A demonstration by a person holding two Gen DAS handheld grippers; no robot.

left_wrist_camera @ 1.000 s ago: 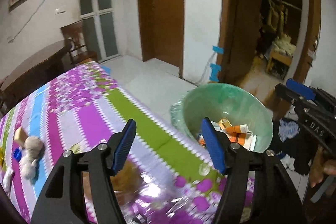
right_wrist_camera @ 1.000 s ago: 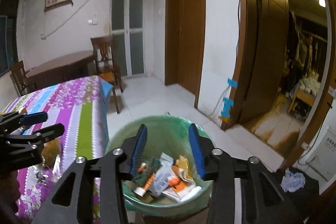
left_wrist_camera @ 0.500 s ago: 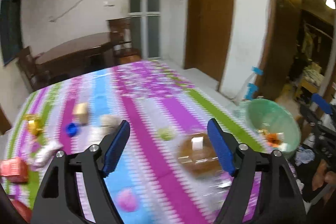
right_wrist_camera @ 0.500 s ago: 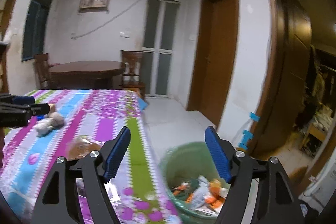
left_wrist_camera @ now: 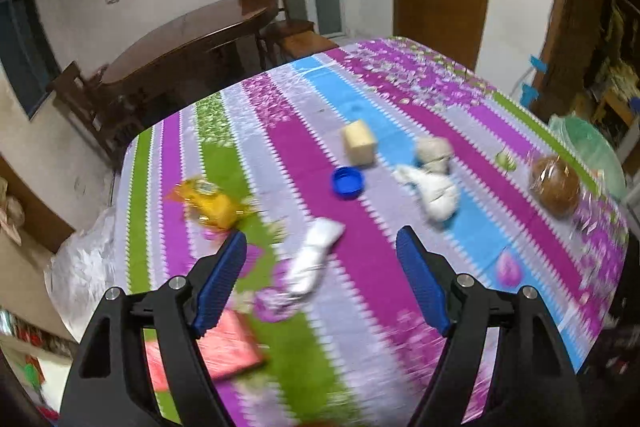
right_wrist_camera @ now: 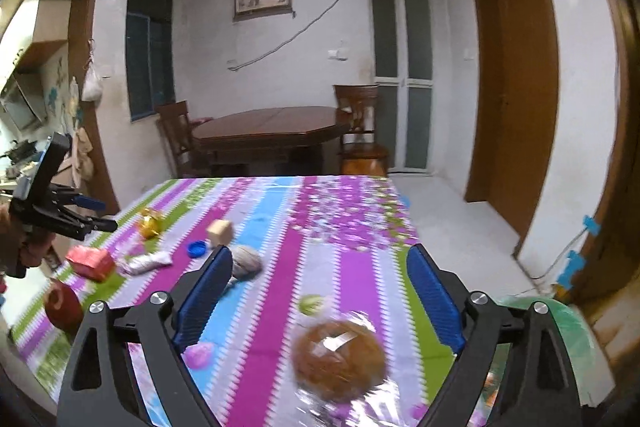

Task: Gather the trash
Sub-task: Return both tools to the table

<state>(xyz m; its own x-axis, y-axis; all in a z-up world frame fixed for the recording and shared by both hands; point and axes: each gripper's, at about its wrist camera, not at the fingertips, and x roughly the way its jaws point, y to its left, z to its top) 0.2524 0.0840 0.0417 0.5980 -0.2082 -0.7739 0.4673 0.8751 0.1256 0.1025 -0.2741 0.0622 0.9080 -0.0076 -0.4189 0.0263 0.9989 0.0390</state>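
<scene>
Trash lies on the striped tablecloth (left_wrist_camera: 360, 235). My left gripper (left_wrist_camera: 320, 283) is open and empty above a white crumpled wrapper (left_wrist_camera: 312, 263), with a red packet (left_wrist_camera: 228, 351) and a yellow wrapper (left_wrist_camera: 212, 203) to its left. A blue cap (left_wrist_camera: 347, 181), a tan block (left_wrist_camera: 359, 147) and crumpled paper (left_wrist_camera: 436, 183) lie farther out. My right gripper (right_wrist_camera: 320, 295) is open and empty over a brown wrapped bun (right_wrist_camera: 340, 361). The green trash bin (right_wrist_camera: 576, 343) stands off the table's right side, also in the left wrist view (left_wrist_camera: 588, 151).
A small green ball (right_wrist_camera: 312, 303) and a pink scrap (right_wrist_camera: 199, 354) lie near the bun. A red round thing (right_wrist_camera: 60, 305) sits at the table's left edge. The left gripper (right_wrist_camera: 56, 211) shows at the far left. A dark wooden table (right_wrist_camera: 272, 127) with chairs stands behind.
Both grippers have swung left, away from the bin and over the table. The left one now looks down on the wrappers; the right one now has the bun between its fingers' view.
</scene>
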